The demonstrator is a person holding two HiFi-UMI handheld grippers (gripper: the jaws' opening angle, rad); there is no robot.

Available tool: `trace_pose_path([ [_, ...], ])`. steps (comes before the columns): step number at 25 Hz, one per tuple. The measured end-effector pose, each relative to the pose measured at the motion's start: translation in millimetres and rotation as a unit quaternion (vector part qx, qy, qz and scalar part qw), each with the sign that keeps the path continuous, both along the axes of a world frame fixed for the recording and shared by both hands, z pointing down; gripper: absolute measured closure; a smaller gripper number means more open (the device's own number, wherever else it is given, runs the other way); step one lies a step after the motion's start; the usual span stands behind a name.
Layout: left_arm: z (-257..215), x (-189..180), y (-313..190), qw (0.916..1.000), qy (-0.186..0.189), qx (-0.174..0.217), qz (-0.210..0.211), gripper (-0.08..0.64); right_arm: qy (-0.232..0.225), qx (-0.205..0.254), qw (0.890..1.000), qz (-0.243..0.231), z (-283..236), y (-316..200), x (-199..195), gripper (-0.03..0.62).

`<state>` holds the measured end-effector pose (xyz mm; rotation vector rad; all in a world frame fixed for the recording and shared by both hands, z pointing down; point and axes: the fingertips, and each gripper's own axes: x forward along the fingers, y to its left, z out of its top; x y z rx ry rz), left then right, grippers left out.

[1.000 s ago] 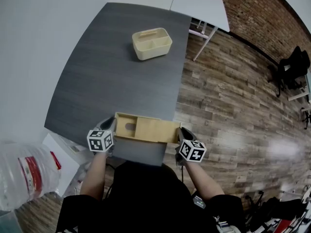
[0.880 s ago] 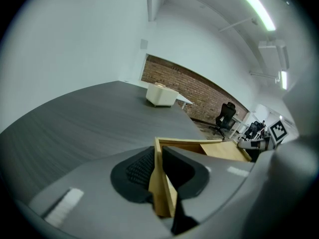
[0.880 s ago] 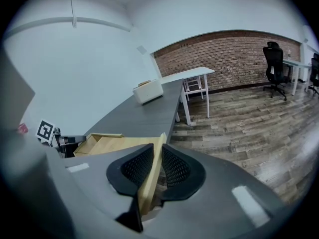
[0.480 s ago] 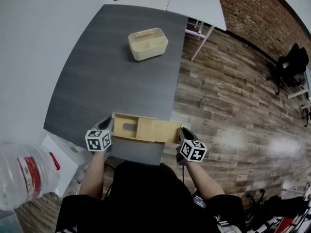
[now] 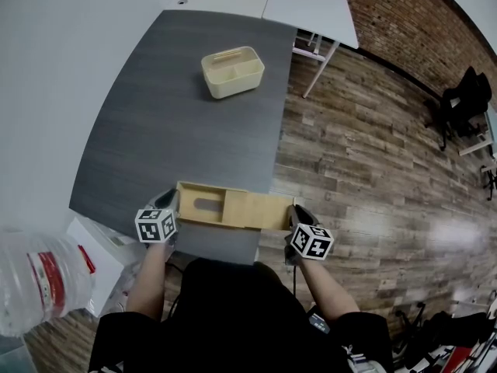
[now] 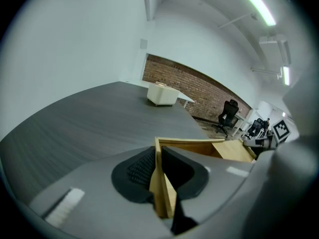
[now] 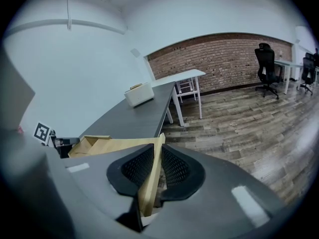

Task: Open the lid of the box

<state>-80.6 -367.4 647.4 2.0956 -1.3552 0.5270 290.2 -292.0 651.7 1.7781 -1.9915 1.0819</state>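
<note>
The right tool [image 5: 294,213] clamps the 3 o'clock end of the flat wooden sliding lid [image 5: 258,209], and its jaws have just closed a little tighter on the board. The left tool [image 5: 171,206] is clamped on the 9 o'clock end wall of the shallow pale wooden box [image 5: 199,203], which sits at the 6 o'clock edge of the dark grey table [image 5: 178,115]. Compared with a second ago, the lid stands further toward 3 o'clock, overhanging the table's edge, and more of the box's interior shows. Opening looks roughly a third done.
</note>
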Motion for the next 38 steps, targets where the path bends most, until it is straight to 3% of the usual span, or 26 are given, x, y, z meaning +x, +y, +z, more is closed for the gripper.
trace_pose_path([
  [38, 2.1, -2.1, -1.4, 0.9998, -0.008, -0.006, -0.017, 0.529, 0.016, 0.001, 0.999, 0.048, 3.6, 10.2, 50.7, 0.551],
])
